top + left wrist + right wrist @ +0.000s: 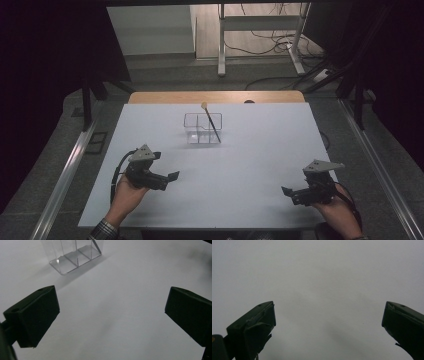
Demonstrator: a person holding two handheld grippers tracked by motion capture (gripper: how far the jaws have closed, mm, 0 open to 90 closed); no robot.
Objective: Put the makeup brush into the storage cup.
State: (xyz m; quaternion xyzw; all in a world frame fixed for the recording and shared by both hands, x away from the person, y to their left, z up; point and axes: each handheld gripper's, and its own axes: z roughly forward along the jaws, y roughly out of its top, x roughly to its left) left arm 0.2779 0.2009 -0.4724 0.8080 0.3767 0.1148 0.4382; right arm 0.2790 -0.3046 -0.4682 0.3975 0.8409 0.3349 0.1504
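Low at the left of the high view, my left gripper (172, 176) sits released, jaws spread wide over bare white table (250, 165); low at the right, my right gripper (285, 190) is just as slack and empty. Both hands rest near the bottom edge, jaws angled toward each other. Above them at frame centre, well apart from both, stands the clear divided organizer (202, 128), a brush (211, 121) leaning in its right compartment, tip up. I judge it parked there for an easy reach from either side.
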